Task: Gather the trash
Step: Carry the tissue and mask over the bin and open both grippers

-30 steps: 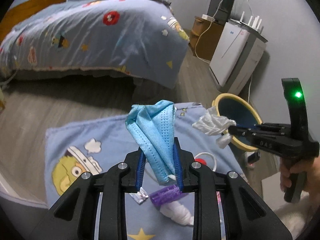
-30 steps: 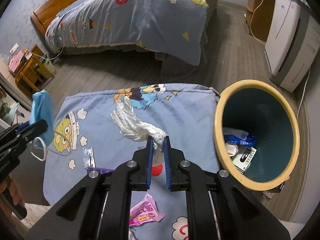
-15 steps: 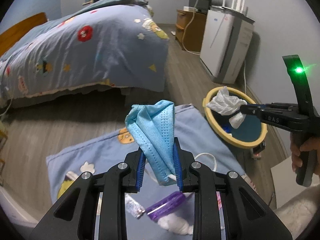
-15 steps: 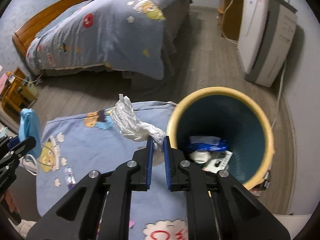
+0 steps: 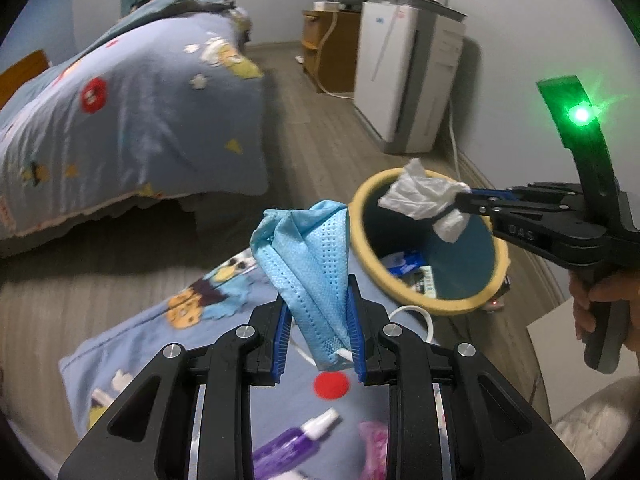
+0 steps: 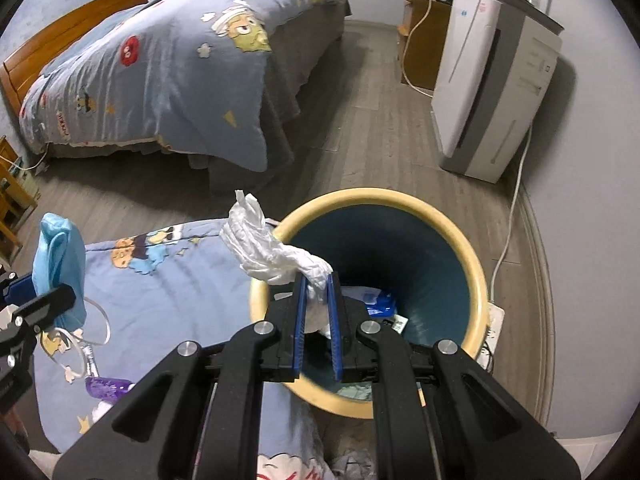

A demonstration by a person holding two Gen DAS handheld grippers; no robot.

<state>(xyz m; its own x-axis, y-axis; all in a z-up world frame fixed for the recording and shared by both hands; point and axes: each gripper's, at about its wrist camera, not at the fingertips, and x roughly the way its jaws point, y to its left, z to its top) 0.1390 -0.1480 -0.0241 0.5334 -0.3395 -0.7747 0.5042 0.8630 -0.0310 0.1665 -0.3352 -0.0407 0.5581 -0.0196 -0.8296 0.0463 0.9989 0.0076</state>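
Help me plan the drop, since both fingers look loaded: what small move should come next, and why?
Probably open the right gripper to release the crumpled white tissue. Its fingertips already hang over the yellow-rimmed bin, which holds other trash. The left gripper, clamped on the blue face mask, sits short of the bin over the bedding, so it should follow afterwards.

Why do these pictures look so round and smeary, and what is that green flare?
Left wrist view: the fisheye lens bends the room into a circle with dark corners; the bed is motion-blurred; the flare is a green light on the right gripper. Right wrist view: sharper, walls curved, the bin rim slightly smeared.
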